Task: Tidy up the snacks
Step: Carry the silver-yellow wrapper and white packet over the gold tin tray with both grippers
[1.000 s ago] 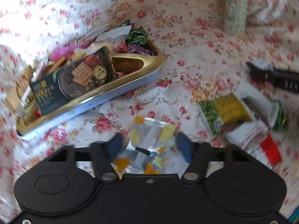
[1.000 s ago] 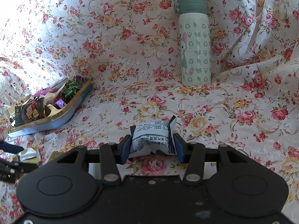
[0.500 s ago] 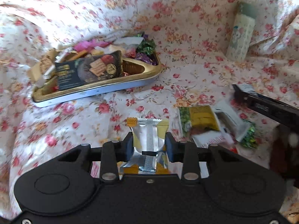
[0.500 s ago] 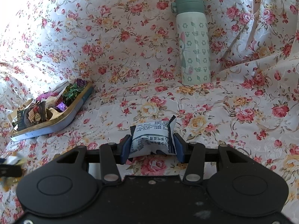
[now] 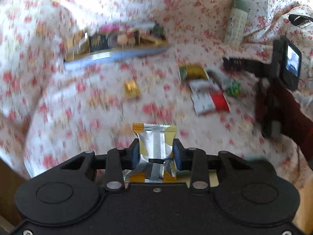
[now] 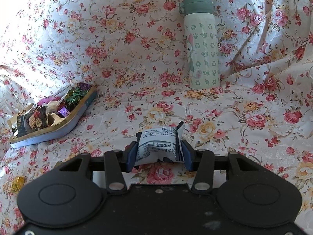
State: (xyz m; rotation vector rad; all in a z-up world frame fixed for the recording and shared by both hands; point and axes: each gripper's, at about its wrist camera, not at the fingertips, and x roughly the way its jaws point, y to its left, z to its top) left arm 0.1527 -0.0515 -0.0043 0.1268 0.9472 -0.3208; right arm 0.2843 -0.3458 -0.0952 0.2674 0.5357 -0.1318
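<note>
Lifted clear, left tongs (image 5: 156,152) pinch silver-gold packet (image 5: 154,143); right tongs (image 6: 158,154) grip unreadably printed white packet (image 6: 160,145).

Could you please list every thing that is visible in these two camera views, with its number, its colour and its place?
Gold-rimmed metal tray: one, blue-sided, left on the cloth, filled with wrapped sweets.
Dark cracker packet: one, black, in the tray.
Lidded flask: one, pale green, upright at the back.
Floral cloth: one, white with roses, under everything.
Gold foil candy: one, on the cloth.
Loose snack packets: several, green, yellow, white, red, in a pile.
Silver-and-yellow wrapper: one, in the left tongs.
White printed packet: one, in the right tongs.
Dark red sleeve: one, at the right edge.
</note>
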